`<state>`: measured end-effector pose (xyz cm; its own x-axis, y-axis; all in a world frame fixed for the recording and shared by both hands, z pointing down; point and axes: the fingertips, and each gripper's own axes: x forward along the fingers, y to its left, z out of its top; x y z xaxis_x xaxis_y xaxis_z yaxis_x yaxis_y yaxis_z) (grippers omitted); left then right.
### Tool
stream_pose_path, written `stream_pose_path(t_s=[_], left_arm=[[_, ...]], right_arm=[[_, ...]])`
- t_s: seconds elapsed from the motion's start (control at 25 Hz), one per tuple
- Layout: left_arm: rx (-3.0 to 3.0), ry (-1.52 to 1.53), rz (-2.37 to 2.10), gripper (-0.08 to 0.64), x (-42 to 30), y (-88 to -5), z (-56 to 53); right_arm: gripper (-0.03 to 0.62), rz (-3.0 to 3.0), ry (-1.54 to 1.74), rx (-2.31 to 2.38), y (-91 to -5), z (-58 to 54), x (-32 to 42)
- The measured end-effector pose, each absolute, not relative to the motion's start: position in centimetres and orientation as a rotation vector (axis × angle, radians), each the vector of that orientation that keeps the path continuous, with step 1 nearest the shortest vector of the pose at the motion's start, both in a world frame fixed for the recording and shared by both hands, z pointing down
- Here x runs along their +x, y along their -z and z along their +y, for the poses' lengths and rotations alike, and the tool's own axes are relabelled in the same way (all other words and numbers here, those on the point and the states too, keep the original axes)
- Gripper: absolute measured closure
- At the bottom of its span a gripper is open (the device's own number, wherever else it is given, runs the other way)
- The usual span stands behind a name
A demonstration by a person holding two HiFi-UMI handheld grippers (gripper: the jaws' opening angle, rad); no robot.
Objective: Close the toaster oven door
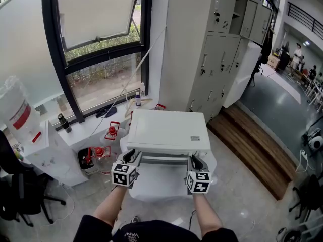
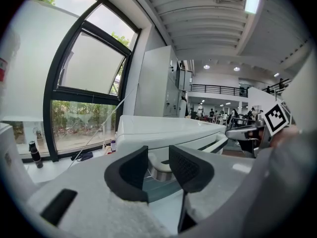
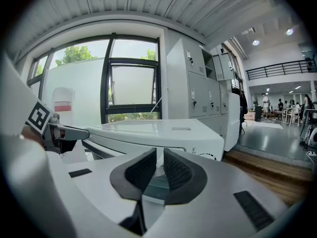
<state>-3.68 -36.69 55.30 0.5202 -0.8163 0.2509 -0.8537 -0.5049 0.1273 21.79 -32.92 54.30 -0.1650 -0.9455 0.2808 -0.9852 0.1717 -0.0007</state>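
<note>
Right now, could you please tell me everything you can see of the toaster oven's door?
The toaster oven door has a white frame, a bluish glass pane and a white bar handle on round posts. It appears ajar, with its top edge tipped out from the white oven body. The left tongs and right tongs straddle the handle's ends. Whether they pinch it is unclear.

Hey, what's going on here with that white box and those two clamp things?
A person holds a two-jaw gripper in each hand at the front of a white toaster oven, working on its door. The left gripper has its jaws apart around one end of the door handle. The right gripper has much narrower jaws that look closed on the other end. These views don't show whether the door is fully shut.
</note>
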Motion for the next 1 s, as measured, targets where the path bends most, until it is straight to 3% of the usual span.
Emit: stream_pose_path(t_s=[0.6, 1.0], left_arm=[[2.550, -0.256, -1.446, 0.406, -4.9, -55.5, -31.7], [2.556, -0.281, -1.466, 0.514, -4.7, -56.2, -26.4]], right_arm=[[0.578, -2.294, -0.307, 1.906, -54.8, -28.3, 20.7], [0.588, -2.325, -0.354, 1.842, -56.5, -24.1, 20.3]])
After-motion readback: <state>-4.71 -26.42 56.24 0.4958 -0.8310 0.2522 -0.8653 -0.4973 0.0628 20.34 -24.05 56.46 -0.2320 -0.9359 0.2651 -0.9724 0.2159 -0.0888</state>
